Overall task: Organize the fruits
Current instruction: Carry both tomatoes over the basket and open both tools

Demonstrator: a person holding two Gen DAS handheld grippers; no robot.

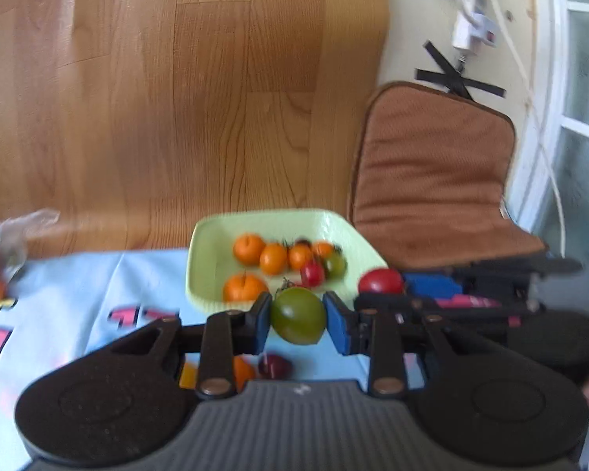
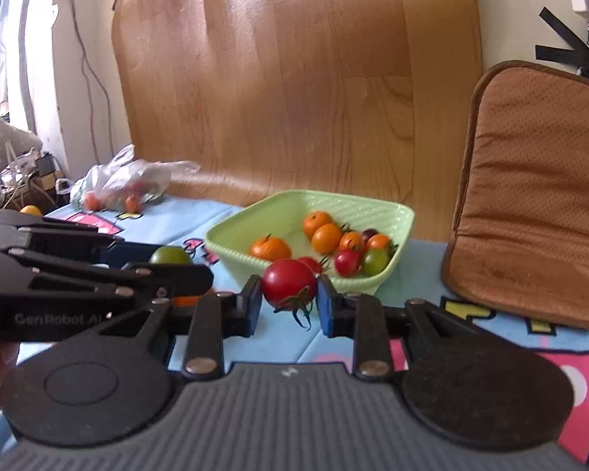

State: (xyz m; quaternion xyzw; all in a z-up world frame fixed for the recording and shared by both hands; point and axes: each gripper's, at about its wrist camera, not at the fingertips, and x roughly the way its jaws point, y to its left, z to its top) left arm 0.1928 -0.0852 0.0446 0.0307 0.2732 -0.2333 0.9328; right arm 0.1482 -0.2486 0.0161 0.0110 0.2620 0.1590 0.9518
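Left gripper (image 1: 297, 320) clamped on a green tomato (image 1: 298, 316), blue pads pressed to both sides, held above the table just near of the green basket (image 1: 208, 259). Right gripper (image 2: 289, 302) clamped likewise on a red tomato (image 2: 288, 288), stem hanging downward, held just near of the same basket's near rim. Both grippers side by side, close together, the left one's arm crossing the left part of the right wrist view.

Basket square, pale green plastic with a dimpled weave on its walls, standing on a light blue cloth (image 2: 491, 337) printed with pink and yellow shapes. Open cloth to the basket's left and near side; brown padded cushion (image 2: 530, 196) upright just right of it, wood-grain panel (image 2: 294, 78) close behind the far edge. Little room on the right and far sides.

Inside the basket, in the right wrist view: about five orange fruits, round and glossy, one small red tomato, one green one and one dark purple one, bunched toward the right corner; left part bare. Exact count blurred.

Crinkled clear plastic bag (image 2: 125, 184) far left on the cloth, holding a few more small red and orange fruits. One dark red fruit (image 1: 275, 366) and something orange on the cloth beneath the left gripper.
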